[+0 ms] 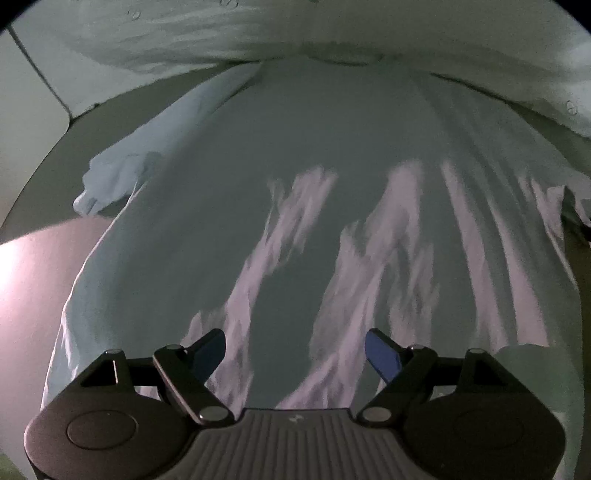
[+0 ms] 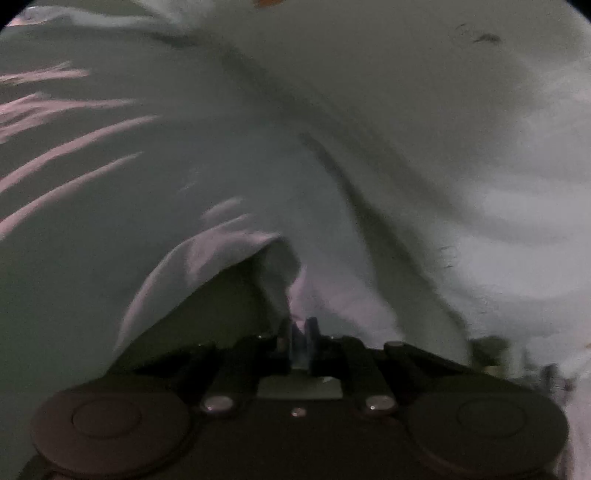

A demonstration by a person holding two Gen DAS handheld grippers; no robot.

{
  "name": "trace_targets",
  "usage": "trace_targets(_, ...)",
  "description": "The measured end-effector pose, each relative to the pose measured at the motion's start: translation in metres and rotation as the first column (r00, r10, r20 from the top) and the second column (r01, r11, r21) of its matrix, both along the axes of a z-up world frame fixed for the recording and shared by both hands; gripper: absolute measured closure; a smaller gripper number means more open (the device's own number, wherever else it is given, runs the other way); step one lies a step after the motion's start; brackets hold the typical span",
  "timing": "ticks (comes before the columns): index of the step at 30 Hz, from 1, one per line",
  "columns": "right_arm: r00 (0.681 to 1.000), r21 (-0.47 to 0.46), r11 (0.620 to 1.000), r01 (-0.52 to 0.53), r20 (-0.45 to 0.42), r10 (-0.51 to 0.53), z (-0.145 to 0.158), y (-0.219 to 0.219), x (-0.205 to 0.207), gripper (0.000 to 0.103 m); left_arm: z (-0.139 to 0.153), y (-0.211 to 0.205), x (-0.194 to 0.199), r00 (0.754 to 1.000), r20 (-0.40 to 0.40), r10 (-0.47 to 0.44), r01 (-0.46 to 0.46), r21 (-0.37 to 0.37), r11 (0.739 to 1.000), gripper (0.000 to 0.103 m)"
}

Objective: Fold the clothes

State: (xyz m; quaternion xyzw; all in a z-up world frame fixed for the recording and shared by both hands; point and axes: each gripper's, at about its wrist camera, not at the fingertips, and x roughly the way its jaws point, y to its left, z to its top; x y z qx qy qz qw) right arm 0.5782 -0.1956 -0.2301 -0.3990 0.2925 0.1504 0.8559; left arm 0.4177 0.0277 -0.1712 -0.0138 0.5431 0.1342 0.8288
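Observation:
A pale blue shirt (image 1: 295, 155) lies spread over a dark surface and fills most of the left wrist view, with a sleeve (image 1: 110, 177) sticking out at the left. My left gripper (image 1: 295, 354) is open just above the cloth, its blue pads (image 1: 382, 354) apart and empty. In the right wrist view the same shirt (image 2: 221, 166) is lifted into a fold. My right gripper (image 2: 299, 332) is shut on a bunched edge of the shirt (image 2: 284, 266), which rises from between its fingers.
More whitish cloth (image 1: 332, 33) lies heaped along the top of the left view and at the right of the right view (image 2: 480, 147). The dark surface (image 1: 44, 177) shows at the left, with a lit patch (image 1: 29, 280) beside it.

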Motion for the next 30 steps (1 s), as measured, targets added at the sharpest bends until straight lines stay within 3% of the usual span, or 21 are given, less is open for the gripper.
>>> trace_targets(3,0.998,-0.074,0.996,-0.055,-0.008,0.055,0.000,-0.007,-0.016,0.096,-0.003,0.007,-0.005,0.998,-0.034,0.045,-0.046,-0.011,0.999,0.020)
trace_targets(4,0.997,-0.038,0.997,-0.062,-0.041,0.060,0.006,-0.013,-0.019,0.086,-0.004,0.010,-0.007,0.997,-0.045,0.066,-0.067,-0.015,0.998,0.020)
trace_targets(5,0.996,0.071,0.997,-0.036,-0.076,0.042,0.018,-0.025,-0.017,0.077,-0.005,0.014,-0.008,0.994,-0.053,0.091,-0.092,-0.021,0.996,0.020)
trace_targets(6,0.993,0.180,0.984,-0.006,-0.112,0.026,0.030,-0.037,-0.016,0.053,-0.005,0.018,-0.010,0.992,-0.060,0.114,-0.115,-0.026,0.993,0.020)
trace_targets(7,0.993,0.302,0.951,0.060,-0.114,-0.027,0.042,-0.053,-0.010,0.038,-0.005,0.021,-0.010,0.989,-0.065,0.133,-0.135,-0.031,0.990,0.020)
trace_targets(8,0.989,0.420,0.899,0.125,-0.121,-0.081,0.054,-0.069,-0.004,0.036,-0.005,0.025,-0.011,0.986,-0.069,0.154,-0.157,-0.034,0.987,0.020)
trace_targets(10,0.958,0.558,0.779,0.287,-0.156,-0.241,0.060,-0.100,0.021,0.035,-0.005,0.032,-0.012,0.979,-0.077,0.189,-0.193,-0.041,0.980,0.020)
trace_targets(12,0.893,0.627,0.644,0.438,-0.216,-0.396,0.055,-0.130,0.052,0.035,-0.005,0.038,-0.014,0.973,-0.082,0.218,-0.222,-0.044,0.974,0.020)
trace_targets(15,0.833,0.662,0.536,0.524,-0.268,-0.484,0.037,-0.155,0.089,0.036,-0.003,0.045,-0.016,0.965,-0.084,0.248,-0.252,-0.041,0.967,0.020)
trace_targets(16,0.841,0.677,0.528,0.512,-0.270,-0.468,0.032,-0.157,0.096,0.037,-0.002,0.047,-0.018,0.964,-0.082,0.254,-0.257,-0.036,0.966,0.020)
trace_targets(17,0.856,0.679,0.541,0.497,-0.278,-0.437,0.028,-0.155,0.101,0.039,-0.001,0.049,-0.020,0.962,-0.081,0.260,-0.263,-0.030,0.964,0.019)
trace_targets(19,0.882,0.619,0.631,0.468,-0.282,-0.378,0.020,-0.143,0.110,0.068,0.001,0.053,-0.025,0.959,-0.078,0.274,-0.276,-0.019,0.961,0.019)
trace_targets(21,0.916,0.553,0.731,0.399,-0.207,-0.343,0.019,-0.124,0.104,0.094,0.004,0.060,-0.029,0.953,-0.073,0.294,-0.296,-0.019,0.955,0.019)
trace_targets(25,0.913,0.460,0.793,0.400,-0.127,-0.387,0.024,-0.112,0.099,0.095,0.011,0.075,-0.037,0.940,-0.057,0.337,-0.339,-0.025,0.941,0.019)
trace_targets(29,0.881,0.417,0.781,0.466,-0.131,-0.455,0.019,-0.109,0.102,0.091,0.016,0.099,-0.044,0.926,-0.036,0.377,-0.378,-0.027,0.925,0.019)
trace_targets(30,0.872,0.397,0.781,0.482,-0.126,-0.473,0.020,-0.104,0.102,0.082,0.018,0.105,-0.046,0.923,-0.026,0.384,-0.384,-0.026,0.923,0.019)
